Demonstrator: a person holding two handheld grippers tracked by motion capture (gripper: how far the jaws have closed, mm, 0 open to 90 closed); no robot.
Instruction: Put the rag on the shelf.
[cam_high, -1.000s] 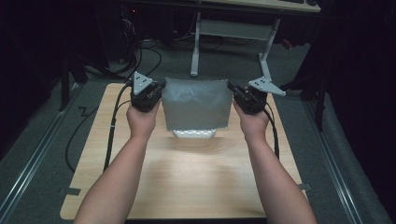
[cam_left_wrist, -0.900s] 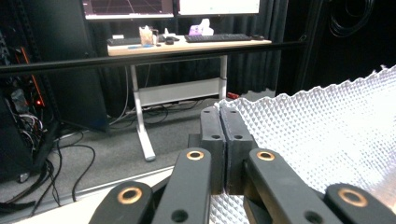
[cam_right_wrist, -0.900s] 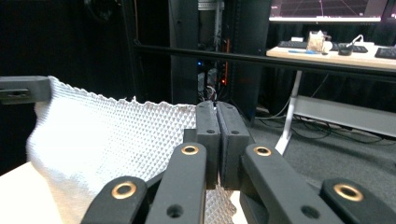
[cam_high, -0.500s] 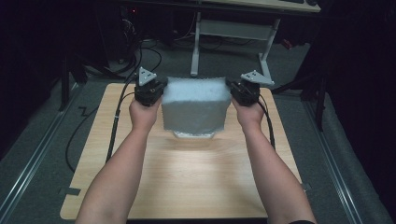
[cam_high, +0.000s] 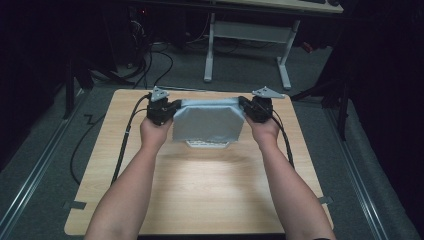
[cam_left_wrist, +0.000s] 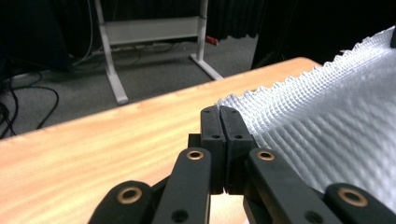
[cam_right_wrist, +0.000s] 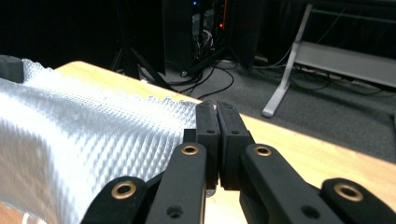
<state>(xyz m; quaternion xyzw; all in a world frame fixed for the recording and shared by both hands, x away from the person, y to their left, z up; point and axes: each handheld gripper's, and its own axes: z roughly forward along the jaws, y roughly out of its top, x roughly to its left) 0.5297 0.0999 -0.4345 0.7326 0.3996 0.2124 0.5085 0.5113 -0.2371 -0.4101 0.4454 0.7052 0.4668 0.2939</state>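
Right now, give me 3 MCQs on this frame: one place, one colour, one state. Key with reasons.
1. Where is the textured cloth held?
A. far half of the table
B. near edge
C. floor

2. Cloth colour?
A. red
B. silver-grey
C. green

3. The left hand-held gripper and right hand-held gripper are:
A. both open
B. one open
C. both shut on the cloth

Key: A, it hangs between the hands toward the far edge in the high view; B, pale grey waffle weave in both gripper views; C, jaws pressed together at a cloth corner in each gripper view.
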